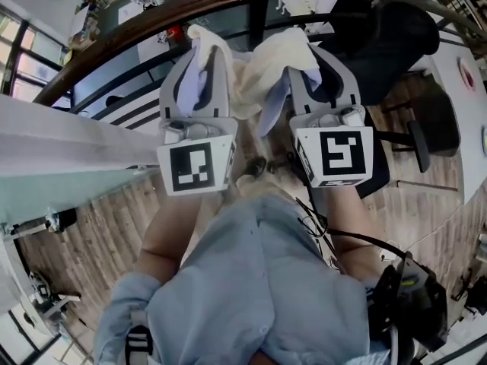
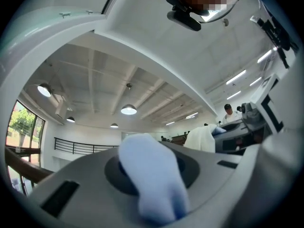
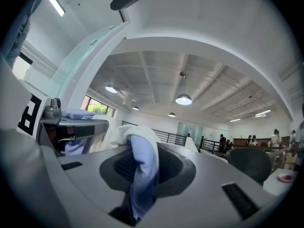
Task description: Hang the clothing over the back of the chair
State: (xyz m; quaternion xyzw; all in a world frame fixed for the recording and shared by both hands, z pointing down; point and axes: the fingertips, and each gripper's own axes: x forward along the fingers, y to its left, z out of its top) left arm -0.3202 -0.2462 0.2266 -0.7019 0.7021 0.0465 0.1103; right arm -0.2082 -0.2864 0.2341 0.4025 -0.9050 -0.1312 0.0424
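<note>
Left gripper (image 1: 199,67), right gripper (image 1: 313,71) both pinched tight on cream-and-pale-blue fabric garment (image 1: 251,78), held aloft, bunched between them. Black office chair (image 1: 396,40) ahead right, well apart: carry cloth high, clear backrest top, drape evenly.

Soft matt cloth for the clothing (image 1: 247,86); smooth matt grey plastic on left gripper (image 1: 202,52) and right gripper (image 1: 316,59); grainy wood-look floor (image 1: 91,238); chair (image 1: 396,40) possibly mesh.
</note>
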